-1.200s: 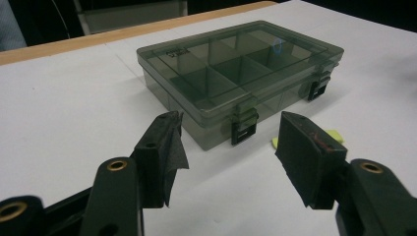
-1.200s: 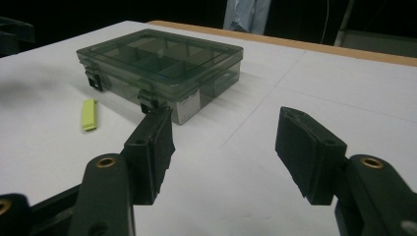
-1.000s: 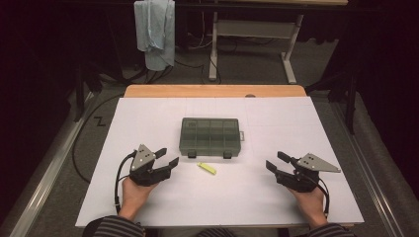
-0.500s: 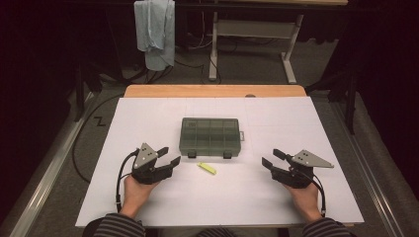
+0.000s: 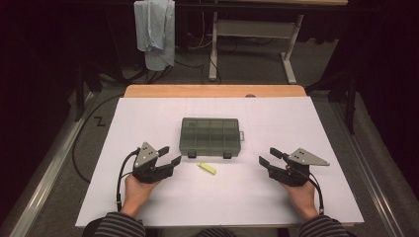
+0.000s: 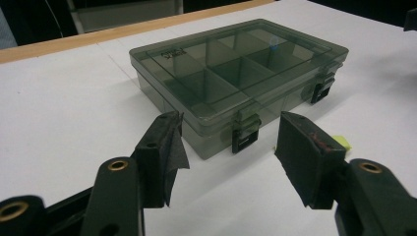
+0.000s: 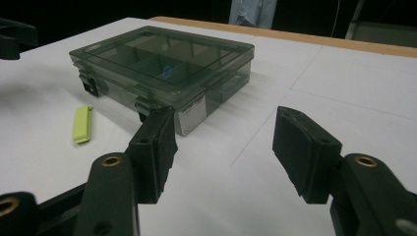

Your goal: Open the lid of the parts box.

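Poised at the start, left hand-held gripper (image 5: 169, 155) and right hand-held gripper (image 5: 270, 157) both wide and empty, flanking the latched compartment box (image 5: 210, 137); next likely closing in on its latches.

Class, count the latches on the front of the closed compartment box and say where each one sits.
2. One latch sits near the front left corner of the box, the other latch near the front right corner. Both are closed.
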A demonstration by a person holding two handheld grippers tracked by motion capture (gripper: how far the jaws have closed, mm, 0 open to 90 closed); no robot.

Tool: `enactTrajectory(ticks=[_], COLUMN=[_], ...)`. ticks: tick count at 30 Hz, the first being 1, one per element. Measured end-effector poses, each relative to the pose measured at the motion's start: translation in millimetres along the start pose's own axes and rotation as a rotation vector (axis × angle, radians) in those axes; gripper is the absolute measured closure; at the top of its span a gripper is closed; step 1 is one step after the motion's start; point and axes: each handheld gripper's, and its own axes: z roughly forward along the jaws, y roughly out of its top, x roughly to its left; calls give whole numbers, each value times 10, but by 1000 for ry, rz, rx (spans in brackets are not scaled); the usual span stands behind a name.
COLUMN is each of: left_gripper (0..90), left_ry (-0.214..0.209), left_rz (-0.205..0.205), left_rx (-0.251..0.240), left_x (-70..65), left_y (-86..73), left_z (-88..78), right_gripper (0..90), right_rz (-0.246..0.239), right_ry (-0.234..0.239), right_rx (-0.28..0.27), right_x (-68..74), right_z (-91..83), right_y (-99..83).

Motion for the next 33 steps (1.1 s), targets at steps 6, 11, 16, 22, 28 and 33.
enactTrajectory(ticks=[6,11,16,22,28,33], left_gripper=[425,425,425,425,425,425], left_ry=[0,1,0,-1,-3,-5], left_rz=[3,0,0,-4,-5,-5], left_rx=[5,2,3,0,0,3], left_x=[6,13,16,25,27,24], left_y=[0,3,4,12,8,2], left_z=[7,19,31,39,57,77], right_gripper=[437,437,438,439,439,439], right_rz=[-6,-4,-2,7,18,20], right_ry=[6,13,21,27,39,48], right_rx=[7,12,7,3,4,1], right_x=[16,32,40,52,73,98], right_z=[49,90,128,173,235,286], right_y=[4,10,25,45,52,65])
